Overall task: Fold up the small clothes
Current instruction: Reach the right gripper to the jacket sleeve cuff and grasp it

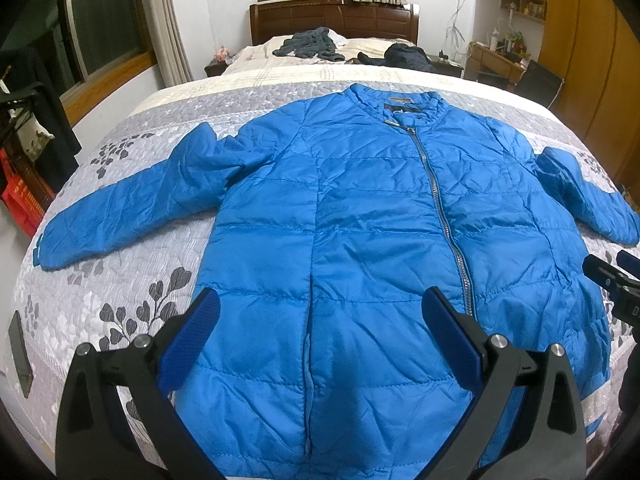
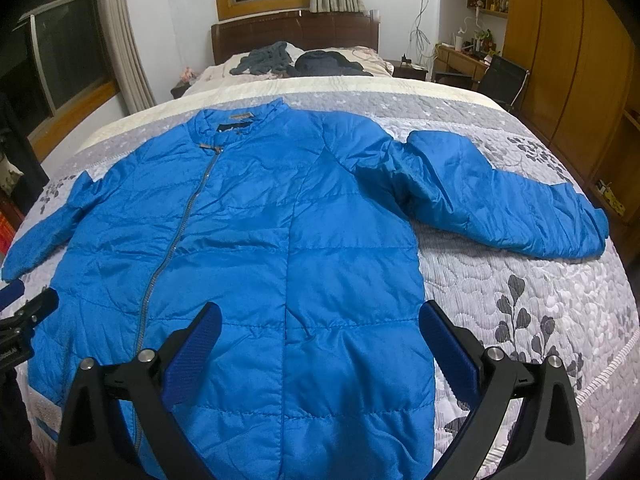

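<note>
Blue jacket (image 1: 360,220) flat on bed (image 1: 120,280) — both grippers (image 1: 320,312) (image 2: 320,326) above its hem, jaws wide, empty.

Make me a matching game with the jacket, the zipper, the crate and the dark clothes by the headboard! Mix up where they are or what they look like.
Things:
1. jacket
2. zipper
3. crate
4. dark clothes

Clues:
A. red, on the floor beside the bed
B. blue, spread flat on the bedspread
C. piled near the headboard
D. grey metal, closed, running diagonally

Pairs: 1-B, 2-D, 3-A, 4-C
</note>
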Demonstrator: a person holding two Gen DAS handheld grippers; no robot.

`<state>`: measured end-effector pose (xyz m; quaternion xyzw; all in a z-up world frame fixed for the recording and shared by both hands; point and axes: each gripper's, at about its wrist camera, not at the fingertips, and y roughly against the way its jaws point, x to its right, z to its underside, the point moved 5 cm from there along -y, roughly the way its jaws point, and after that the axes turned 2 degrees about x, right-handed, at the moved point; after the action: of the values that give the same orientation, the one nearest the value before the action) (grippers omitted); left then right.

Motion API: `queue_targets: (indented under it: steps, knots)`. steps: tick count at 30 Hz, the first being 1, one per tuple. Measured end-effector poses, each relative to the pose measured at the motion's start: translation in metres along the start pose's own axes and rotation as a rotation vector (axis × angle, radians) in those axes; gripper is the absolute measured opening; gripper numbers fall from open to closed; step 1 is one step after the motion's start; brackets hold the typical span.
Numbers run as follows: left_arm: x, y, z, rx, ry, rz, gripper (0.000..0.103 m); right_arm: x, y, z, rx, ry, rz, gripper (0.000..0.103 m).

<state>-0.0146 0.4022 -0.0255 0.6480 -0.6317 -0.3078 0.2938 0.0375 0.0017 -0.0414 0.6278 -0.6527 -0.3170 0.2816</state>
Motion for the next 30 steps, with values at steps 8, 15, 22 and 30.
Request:
queue_targets:
  steps: [8,15,22,30]
  knots:
    - [0.013,-0.009,-0.012,-0.02,-0.014,0.032,0.1,0.043,-0.005,-0.01,-0.004,-0.089,-0.015,0.099]
    - [0.046,-0.026,-0.043,-0.022,-0.051,0.07,0.1,0.185,-0.008,-0.029,0.012,-0.31,0.132,0.099]
    - [0.094,-0.042,-0.072,-0.002,-0.099,0.15,0.1,0.333,-0.023,-0.028,-0.062,-0.527,0.212,0.099]
    - [0.135,-0.056,-0.092,-0.004,-0.105,0.186,0.1,0.408,-0.061,-0.013,-0.136,-0.649,0.112,0.096]
